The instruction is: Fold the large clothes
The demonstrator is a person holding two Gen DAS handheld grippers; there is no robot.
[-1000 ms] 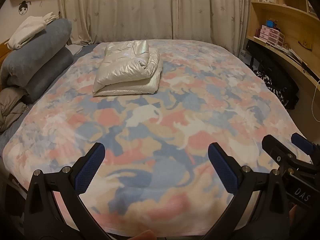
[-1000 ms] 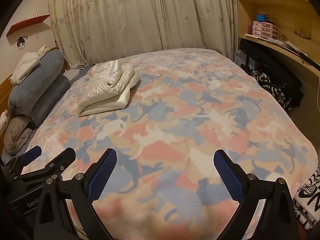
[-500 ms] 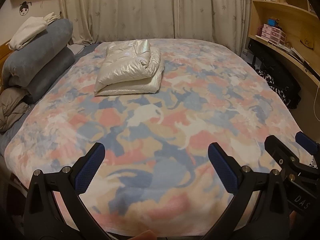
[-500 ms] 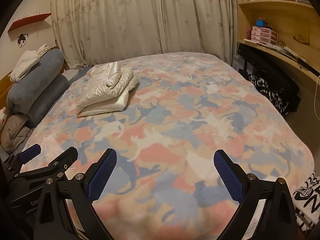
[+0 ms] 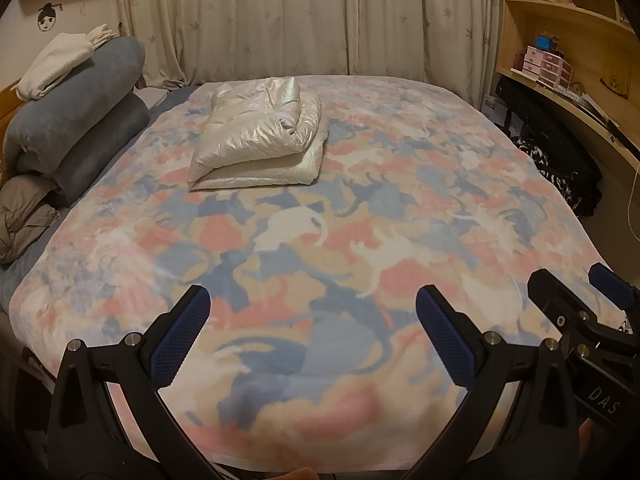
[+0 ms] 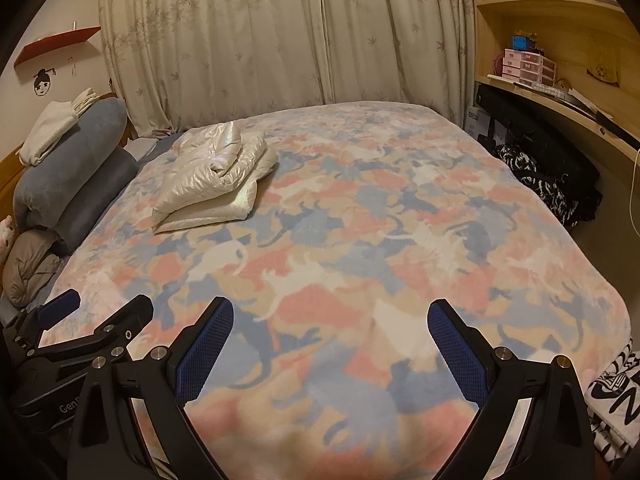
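Note:
A shiny cream puffer jacket point(image 5: 258, 138) point(image 6: 214, 178) lies folded into a thick bundle on the far left part of the bed. The bed carries a pink, blue and beige cat-print blanket point(image 5: 320, 260) point(image 6: 360, 260). My left gripper point(image 5: 312, 320) is open over the blanket's near edge, nothing between its blue pads. My right gripper point(image 6: 330, 332) is likewise open and empty, well short of the jacket. The right gripper point(image 5: 580, 312) shows at the right of the left wrist view. The left gripper point(image 6: 96, 320) shows at the left of the right wrist view.
Rolled blue bedding point(image 5: 76, 120) with a white folded cloth point(image 5: 60, 60) on top is stacked at the left, a grey pillow point(image 5: 24, 216) below it. Curtains point(image 5: 304, 16) hang behind the bed. A wooden desk and shelves point(image 5: 560, 92) with dark bags point(image 5: 560, 168) stand at right.
Both grippers have drawn back and tilted up slightly, so the bed and jacket sit a little lower and farther in both views. Both stay open; the jacket has not moved.

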